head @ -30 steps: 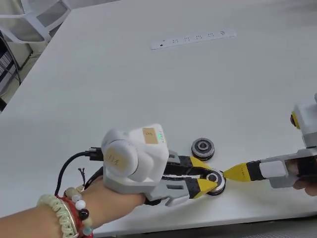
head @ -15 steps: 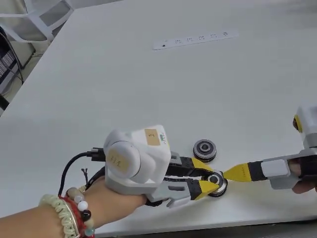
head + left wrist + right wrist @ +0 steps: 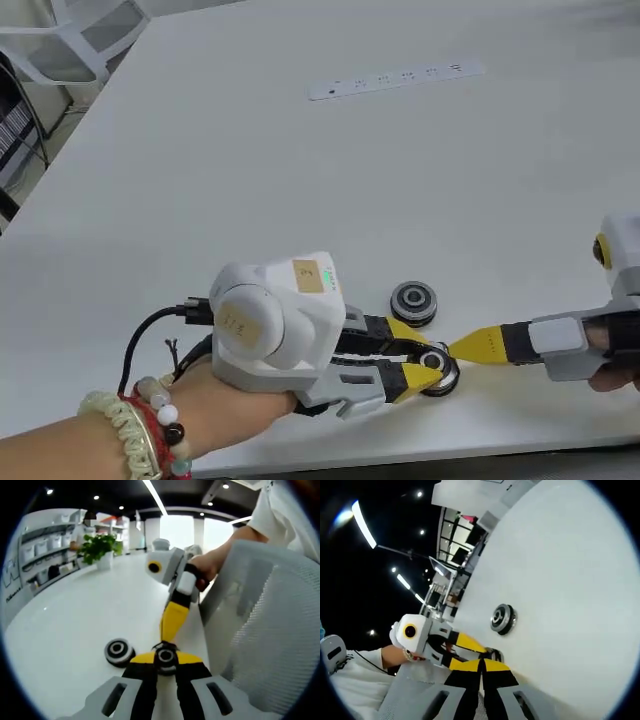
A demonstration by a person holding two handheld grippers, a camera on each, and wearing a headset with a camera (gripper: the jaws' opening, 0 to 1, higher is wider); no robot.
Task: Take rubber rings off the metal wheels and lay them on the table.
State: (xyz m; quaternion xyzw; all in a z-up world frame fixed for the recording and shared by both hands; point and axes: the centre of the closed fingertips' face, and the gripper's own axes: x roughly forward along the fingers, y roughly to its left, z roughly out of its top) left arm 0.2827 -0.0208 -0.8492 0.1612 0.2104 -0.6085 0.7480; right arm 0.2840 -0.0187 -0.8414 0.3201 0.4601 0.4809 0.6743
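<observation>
A metal wheel with a black rubber ring (image 3: 438, 367) lies near the table's front edge, and my left gripper (image 3: 422, 366) is shut on it, one yellow jaw on each side. In the left gripper view the same wheel (image 3: 166, 657) sits between the jaw tips. My right gripper (image 3: 458, 349) comes in from the right with its jaws shut, the pointed tip touching that wheel's rim. I cannot tell whether it pinches the ring. A second ringed wheel (image 3: 412, 300) (image 3: 119, 651) (image 3: 503, 618) lies flat just beyond, untouched.
A white power strip (image 3: 396, 80) lies far back on the white table (image 3: 250, 180). A white mesh chair (image 3: 265, 625) stands close by the table's near edge. The table's front edge runs just below the held wheel.
The head camera has shifted slightly. Both grippers and both wheels keep their places.
</observation>
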